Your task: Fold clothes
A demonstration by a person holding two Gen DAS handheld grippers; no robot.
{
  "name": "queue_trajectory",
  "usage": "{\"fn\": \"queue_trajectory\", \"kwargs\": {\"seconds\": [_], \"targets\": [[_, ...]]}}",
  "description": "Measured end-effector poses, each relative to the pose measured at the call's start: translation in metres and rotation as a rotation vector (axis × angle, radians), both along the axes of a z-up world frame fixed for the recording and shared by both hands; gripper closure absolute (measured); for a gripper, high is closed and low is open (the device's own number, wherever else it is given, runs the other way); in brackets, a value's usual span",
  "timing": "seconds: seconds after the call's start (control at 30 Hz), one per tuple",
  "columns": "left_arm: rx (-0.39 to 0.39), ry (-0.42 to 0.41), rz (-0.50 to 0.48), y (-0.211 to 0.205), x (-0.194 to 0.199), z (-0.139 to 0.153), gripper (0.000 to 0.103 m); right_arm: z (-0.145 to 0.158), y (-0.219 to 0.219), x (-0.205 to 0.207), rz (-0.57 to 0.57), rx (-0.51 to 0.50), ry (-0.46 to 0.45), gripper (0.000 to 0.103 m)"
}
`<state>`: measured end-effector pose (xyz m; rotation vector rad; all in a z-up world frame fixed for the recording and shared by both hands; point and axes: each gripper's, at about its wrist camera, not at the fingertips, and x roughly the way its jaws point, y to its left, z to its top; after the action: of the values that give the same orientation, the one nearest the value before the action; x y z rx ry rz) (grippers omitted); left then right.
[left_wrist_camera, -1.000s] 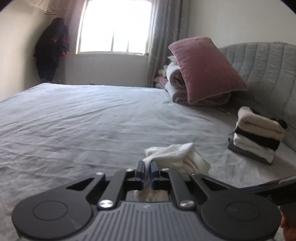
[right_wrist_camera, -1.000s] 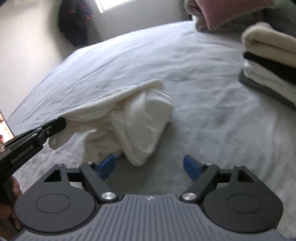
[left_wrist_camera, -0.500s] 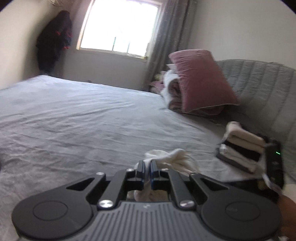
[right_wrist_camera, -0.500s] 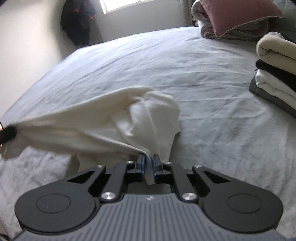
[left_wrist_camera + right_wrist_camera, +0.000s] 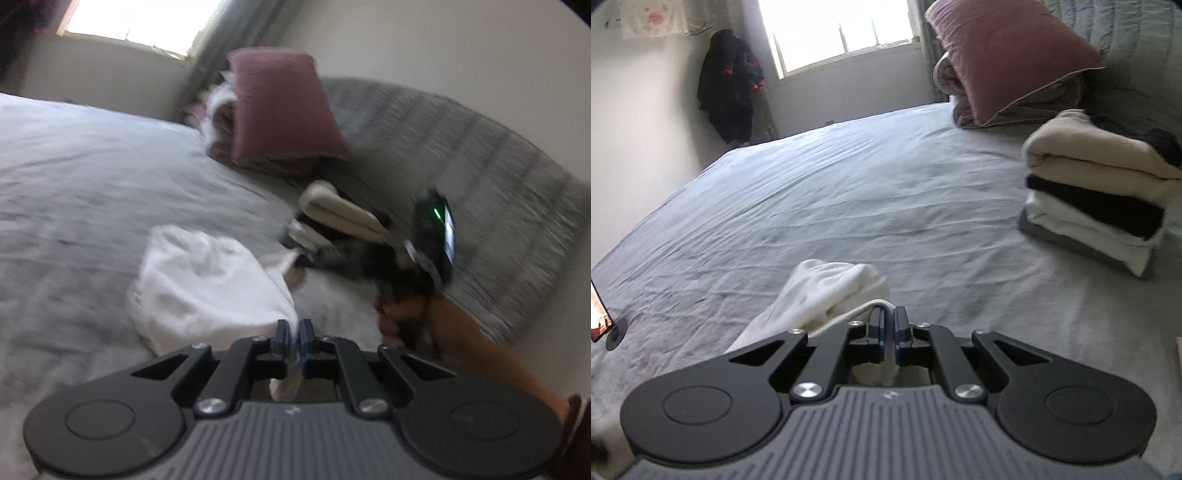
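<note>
The left gripper (image 5: 291, 334) has its jaws pressed nearly together, with an edge of the crumpled white cotton garment (image 5: 201, 284) pinched between the blue pads; a tail of the cloth hangs down behind the jaws. The bulk of that garment spreads ahead of and to the left of these jaws, lying on the wrinkled grey bed sheet (image 5: 74, 177).

The right gripper (image 5: 888, 325) is likewise closed down to a thin slit, clamping a hemmed fold of the same white cotton garment (image 5: 827, 291), which bunches up just ahead and to the left of its jaws and rests on the bed sheet (image 5: 849, 199). In the left wrist view, the right gripper (image 5: 295, 258) appears blurred beyond and to the right of the left jaws, held by the person's right hand (image 5: 402, 317), with the garment stretched between the two tools.

No containers are in view. Ahead and to the right of the right jaws, well apart, sits a stack of folded cream, black, white and grey clothes (image 5: 1097, 192). Farther beyond it a dusty-pink pillow (image 5: 1008, 55) leans on rolled bedding against the grey quilted headboard (image 5: 1137, 44). Far ahead to the left, a dark jacket (image 5: 729, 92) hangs in the corner beside the bright window (image 5: 838, 29).
</note>
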<state>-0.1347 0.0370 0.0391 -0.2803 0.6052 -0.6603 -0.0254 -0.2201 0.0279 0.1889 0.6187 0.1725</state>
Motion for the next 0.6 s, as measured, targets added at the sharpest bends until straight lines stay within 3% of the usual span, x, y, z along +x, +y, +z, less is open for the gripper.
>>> {"fn": "queue_trajectory", "kwargs": {"seconds": [0.17, 0.5, 0.57, 0.6], "targets": [[0.031, 0.059, -0.108, -0.029, -0.003, -0.016, 0.098, -0.005, -0.022, -0.008, -0.043, -0.019, 0.025, 0.098], [0.152, 0.086, -0.191, -0.061, 0.002, -0.033, 0.097, -0.032, -0.04, -0.014, -0.023, -0.046, 0.149, 0.094], [0.156, 0.081, -0.162, -0.058, 0.006, -0.034, 0.086, -0.033, -0.042, -0.015, -0.017, -0.021, 0.159, 0.084], [0.156, 0.084, -0.148, -0.056, 0.008, -0.032, 0.069, -0.032, -0.043, -0.015, -0.02, -0.011, 0.163, 0.076]]}}
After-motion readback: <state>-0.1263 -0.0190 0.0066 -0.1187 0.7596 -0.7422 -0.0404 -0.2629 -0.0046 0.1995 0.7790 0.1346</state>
